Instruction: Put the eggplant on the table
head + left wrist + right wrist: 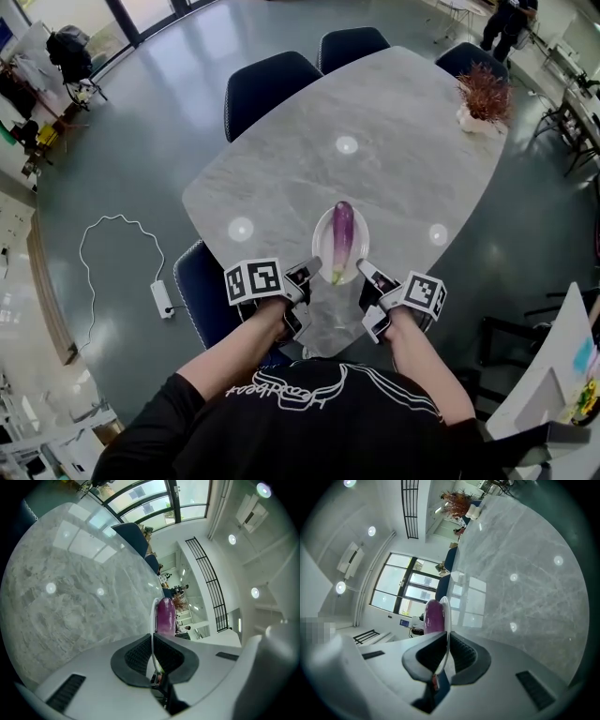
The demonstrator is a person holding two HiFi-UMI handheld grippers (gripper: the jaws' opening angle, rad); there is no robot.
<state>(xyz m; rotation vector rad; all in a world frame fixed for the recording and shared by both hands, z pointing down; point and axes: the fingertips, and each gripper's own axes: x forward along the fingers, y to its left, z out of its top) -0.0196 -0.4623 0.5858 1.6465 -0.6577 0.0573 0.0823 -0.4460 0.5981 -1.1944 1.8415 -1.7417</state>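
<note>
A purple eggplant (342,234) lies lengthwise on a small white plate (322,246) over the near end of the grey marble table (394,141). My left gripper (309,273) is shut on the plate's near-left rim, and my right gripper (367,274) is shut on its near-right rim. In the left gripper view the plate (152,620) shows edge-on between the closed pads (136,656), with the eggplant (165,616) just right of it. In the right gripper view the plate rim (446,613) is pinched the same way, with the eggplant (433,616) on its left.
A reddish plant in a white pot (483,96) stands at the table's far right. Dark blue chairs (267,84) ring the table, one (202,295) by my left arm. A white cable and power strip (161,298) lie on the floor at left. A person (506,23) stands far back.
</note>
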